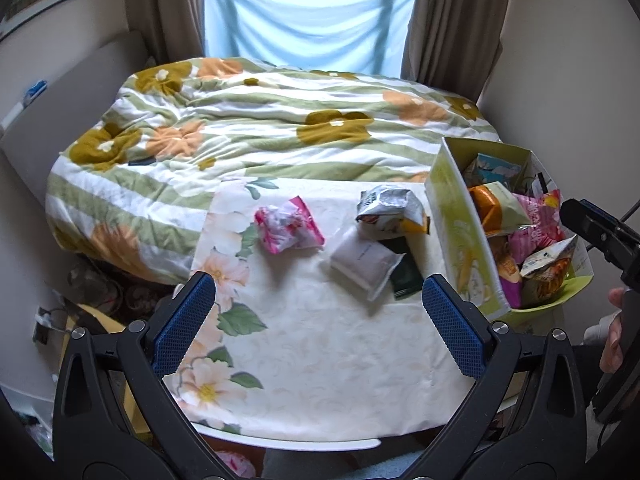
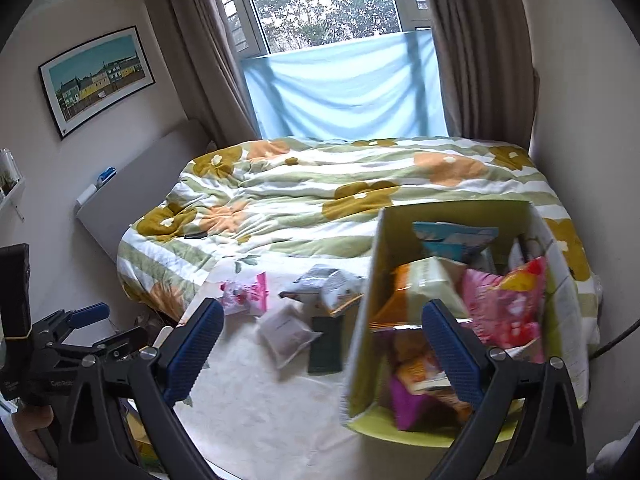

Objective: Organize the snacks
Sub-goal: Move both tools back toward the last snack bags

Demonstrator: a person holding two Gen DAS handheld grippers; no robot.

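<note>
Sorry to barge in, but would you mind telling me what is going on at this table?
A person holding a gripper in each hand is sorting snacks. The left gripper and right gripper are both open and empty. Most packets already sit in the yellow-green box. Four remain on the floral tablecloth: a pink packet, a silver bag, a white pouch and a dark green sachet.

Near half of the table (image 1: 320, 380) lies bare, open to approach from the front edge. Mid-table, four obstacles: pink packet (image 1: 289, 225) stands apart at left with clear cloth all round; silver bag (image 1: 390, 208), grey pouch (image 1: 365, 262) and dark green packet (image 1: 406, 276) crowd together, touching or overlapping. Right side blocked by the tall-walled box (image 1: 460, 232), crammed with snacks. Bed (image 1: 260, 128) closes the far edge.
</note>
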